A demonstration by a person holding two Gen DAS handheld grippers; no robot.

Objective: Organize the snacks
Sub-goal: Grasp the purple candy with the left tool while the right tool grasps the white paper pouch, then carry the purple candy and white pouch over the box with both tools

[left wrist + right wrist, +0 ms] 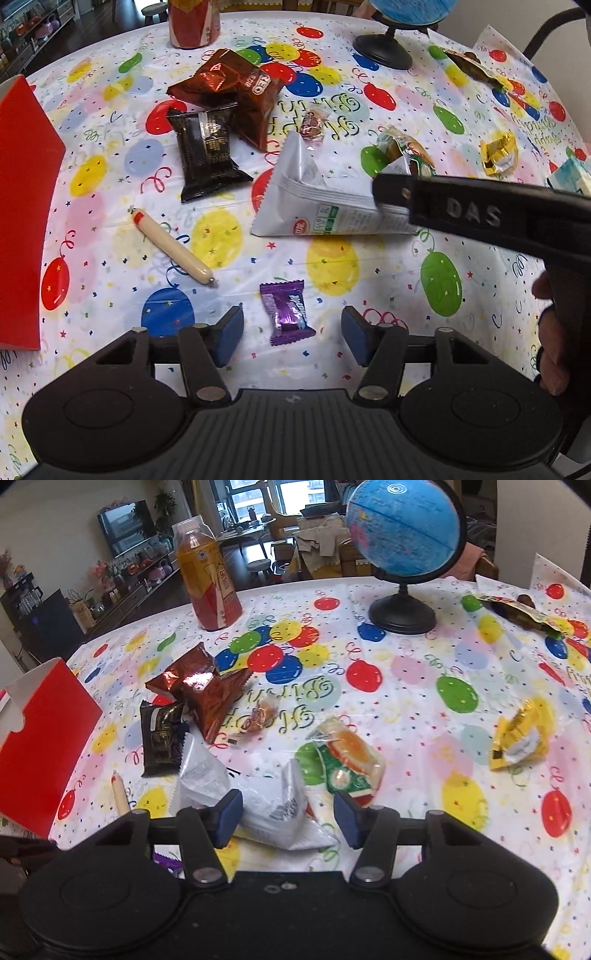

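Snacks scattered over balloon-print surface (pixel 369 266). Purple candy (pixel 286 312) between parted pads of left hand-held gripper (pixel 291 338), untouched. White packet (pixel 273 812) between parted pads of right hand-held gripper (pixel 288 818), ungripped.

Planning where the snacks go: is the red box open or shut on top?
Open. In the right wrist view the red box stands upright at the table's left edge, its top flap raised, showing the white inner wall.
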